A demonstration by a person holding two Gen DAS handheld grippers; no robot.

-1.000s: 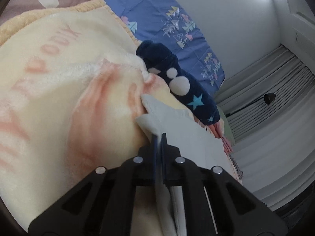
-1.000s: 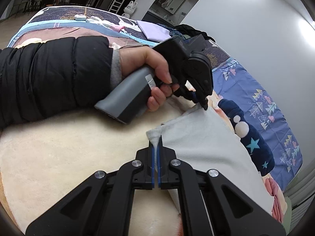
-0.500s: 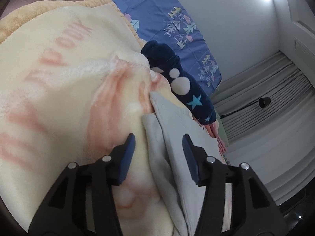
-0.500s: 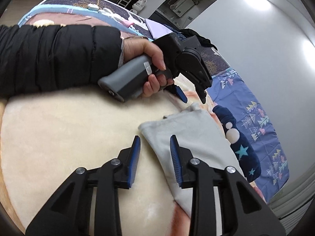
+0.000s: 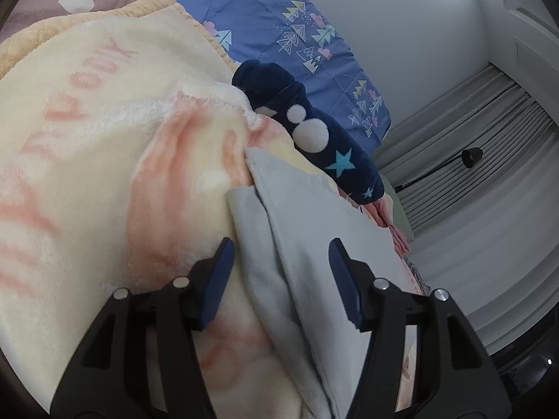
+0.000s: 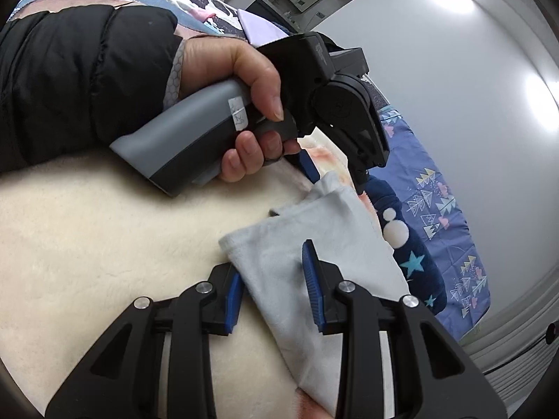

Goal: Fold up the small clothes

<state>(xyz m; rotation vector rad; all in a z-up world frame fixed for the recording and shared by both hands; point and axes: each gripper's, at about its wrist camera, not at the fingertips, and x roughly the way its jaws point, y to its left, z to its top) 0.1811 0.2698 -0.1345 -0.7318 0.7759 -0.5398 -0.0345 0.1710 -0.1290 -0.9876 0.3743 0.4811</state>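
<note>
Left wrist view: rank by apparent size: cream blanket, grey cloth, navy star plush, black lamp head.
1. cream blanket
2. grey cloth, though it lies nearest the camera, so its lead over the plush is unsure
3. navy star plush
4. black lamp head, far off

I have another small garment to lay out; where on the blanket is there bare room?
The cream blanket lies bare on the near side of the grey garment, below the black sleeve. The far side is crowded: the navy star-print piece lies close beside the garment.
</note>
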